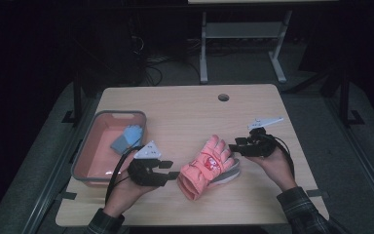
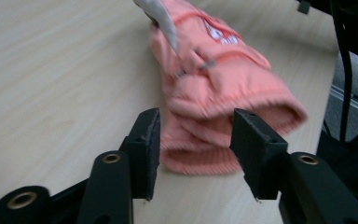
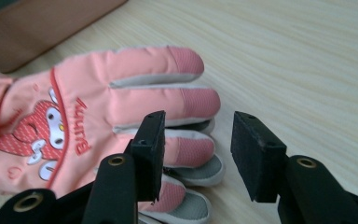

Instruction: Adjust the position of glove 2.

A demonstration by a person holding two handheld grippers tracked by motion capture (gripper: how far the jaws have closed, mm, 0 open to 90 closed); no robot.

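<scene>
Pink glove pair [image 1: 207, 167] lies stacked at table [image 1: 185, 112] centre-front, cuffs toward 7 o'clock, fingers toward 1 o'clock. Left gripper [image 2: 196, 140] sits at the cuff end, jaws apart, nothing clamped, cuff just beyond the pads. Right gripper [image 3: 198, 149] at the fingertips, jaws apart, not gripping. Pink bin [image 1: 93, 127] at 9 o'clock holds a blue-grey glove [image 1: 126, 138].

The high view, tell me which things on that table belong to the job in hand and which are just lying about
In the job:
- pink gloves, stacked as a pair between the two grippers
- left gripper, fingers apart at the cuff end
- right gripper, fingers apart at the glove fingertips

Lying about:
- pink basin at the table's left edge
- blue glove inside that basin
</scene>
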